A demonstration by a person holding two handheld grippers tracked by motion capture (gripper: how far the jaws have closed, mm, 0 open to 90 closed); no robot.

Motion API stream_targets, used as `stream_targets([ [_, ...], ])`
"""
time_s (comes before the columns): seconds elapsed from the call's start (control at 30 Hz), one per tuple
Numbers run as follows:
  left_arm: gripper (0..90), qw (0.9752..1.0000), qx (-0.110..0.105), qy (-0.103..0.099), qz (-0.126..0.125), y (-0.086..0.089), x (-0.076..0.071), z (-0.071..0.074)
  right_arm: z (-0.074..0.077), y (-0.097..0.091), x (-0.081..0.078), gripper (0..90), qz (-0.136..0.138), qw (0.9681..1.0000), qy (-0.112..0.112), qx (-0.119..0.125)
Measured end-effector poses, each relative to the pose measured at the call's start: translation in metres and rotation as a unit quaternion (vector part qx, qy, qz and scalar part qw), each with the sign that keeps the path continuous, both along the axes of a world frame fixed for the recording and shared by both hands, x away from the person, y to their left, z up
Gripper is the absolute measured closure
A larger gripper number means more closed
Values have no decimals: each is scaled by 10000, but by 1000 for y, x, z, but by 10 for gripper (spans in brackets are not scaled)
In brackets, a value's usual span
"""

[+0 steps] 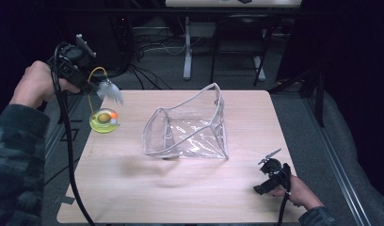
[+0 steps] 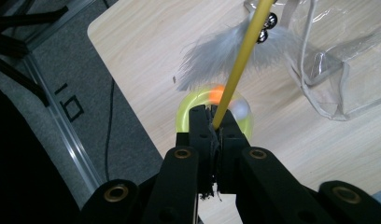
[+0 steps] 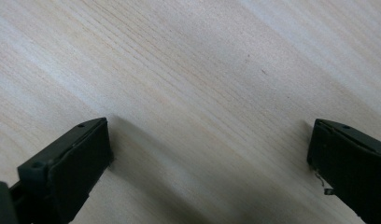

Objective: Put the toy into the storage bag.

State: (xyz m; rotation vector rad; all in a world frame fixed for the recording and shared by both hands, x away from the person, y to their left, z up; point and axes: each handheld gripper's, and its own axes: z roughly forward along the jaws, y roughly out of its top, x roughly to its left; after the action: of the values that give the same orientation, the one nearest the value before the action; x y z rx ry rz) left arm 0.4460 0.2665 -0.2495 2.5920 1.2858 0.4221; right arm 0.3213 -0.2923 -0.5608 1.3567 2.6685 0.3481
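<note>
Above the table's left edge, my left gripper (image 1: pixel 89 85) hangs in the air with its jaws clamped tight on a thin yellow wand (image 2: pixel 237 65). That wand belongs to a cat toy: it curves up from my grip in the high view and comes down to a round, translucent yellow-green disc (image 1: pixel 104 121) with an orange ball and a white ball inside it. A tuft of pale grey feathers (image 1: pixel 111 92) dangles just beside my jaws, and in the left gripper view I see two small dark metal bells (image 2: pixel 267 27) at its top, against the wand. The disc sits over the left edge of the light wooden table (image 1: pixel 180 193); whether it rests on the wood or hangs just clear of it, I cannot tell.

Near the middle of the table stands a clear plastic pouch (image 1: pixel 190 127) with pale trim, its mouth gaping wide toward the left, well apart from the toy.

My right gripper (image 1: pixel 271 178) rests low at the table's near right corner, held in my right hand (image 1: pixel 300 190). Its two black jaws stand wide apart over bare wood, with nothing between them.
</note>
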Motion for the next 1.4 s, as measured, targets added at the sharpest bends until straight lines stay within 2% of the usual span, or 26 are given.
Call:
stream_targets([
  [0.67,883,9989,160,-266,-343,-34,2,40,0,0,0,0,1,10000,-16,14],
  [1.07,883,9979,146,-397,-490,-49,0,52,0,0,-1,0,-7,10000,-6,60],
  [1.4,883,9969,181,-397,-662,-66,1,61,0,0,0,0,1,10000,-13,26],
])
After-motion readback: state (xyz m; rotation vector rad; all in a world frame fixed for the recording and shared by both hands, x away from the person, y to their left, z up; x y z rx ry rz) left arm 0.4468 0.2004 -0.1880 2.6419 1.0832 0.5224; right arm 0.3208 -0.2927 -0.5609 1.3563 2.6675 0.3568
